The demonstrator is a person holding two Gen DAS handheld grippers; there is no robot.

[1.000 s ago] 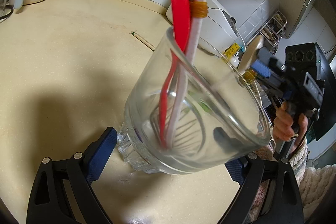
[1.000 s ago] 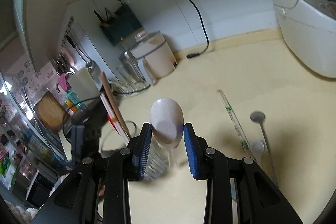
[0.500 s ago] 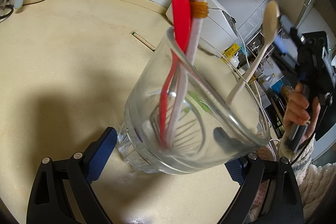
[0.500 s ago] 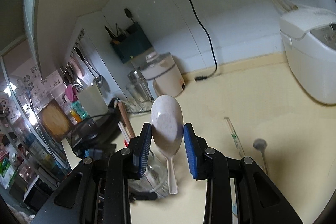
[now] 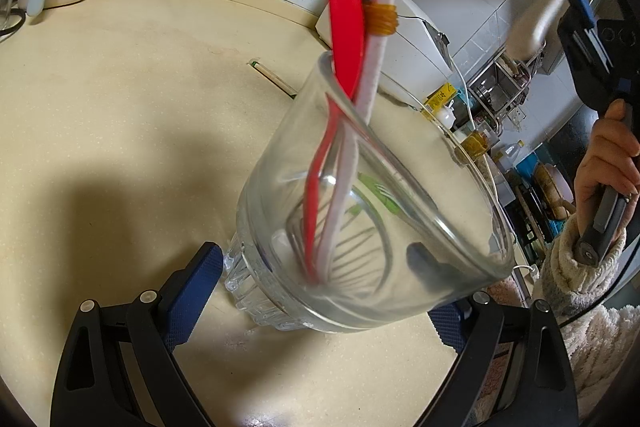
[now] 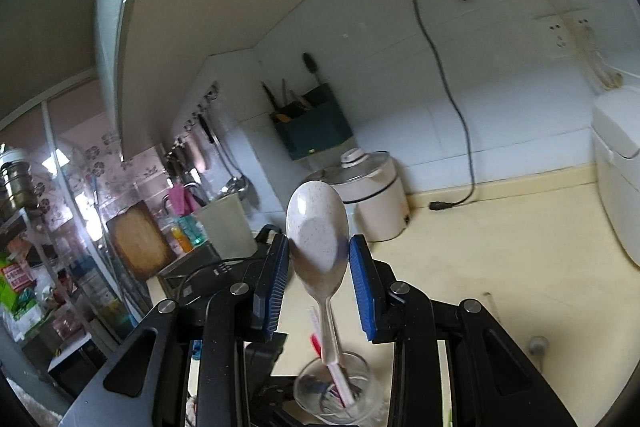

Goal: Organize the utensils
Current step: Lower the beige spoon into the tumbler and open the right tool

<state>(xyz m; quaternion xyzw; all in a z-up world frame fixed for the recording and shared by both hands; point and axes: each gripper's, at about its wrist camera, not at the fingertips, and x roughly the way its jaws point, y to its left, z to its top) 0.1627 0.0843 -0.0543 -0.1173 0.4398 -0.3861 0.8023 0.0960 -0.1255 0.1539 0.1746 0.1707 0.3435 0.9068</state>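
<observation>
Speckled white spoon [image 6: 318, 239] sits pinched by its bowl in the right gripper [image 6: 320, 267] jaws, handle hanging above the glass [image 5: 360, 219], which the left gripper [image 5: 320, 291] jaws apparently clasp at its base on the worktop [image 5: 120, 107]. Loading step: next, lower the handle inside the rim, clear of the red spoon [image 5: 346, 27], then release.

The glass cup [image 5: 372, 211] is clear and shiny, with bumpy ridges near its bottom. The red spoon [image 5: 346, 23] in it looks like smooth plastic. The speckled spoon [image 6: 318, 239] is pale and glossy. The gripper pads [image 6: 362, 287] are blue with a rough, dotted skin, on matt black plastic arms. The counter [image 5: 120, 99] is cream, smooth and dull. The sleeve [image 5: 600, 327] is fluffy cloth.
</observation>
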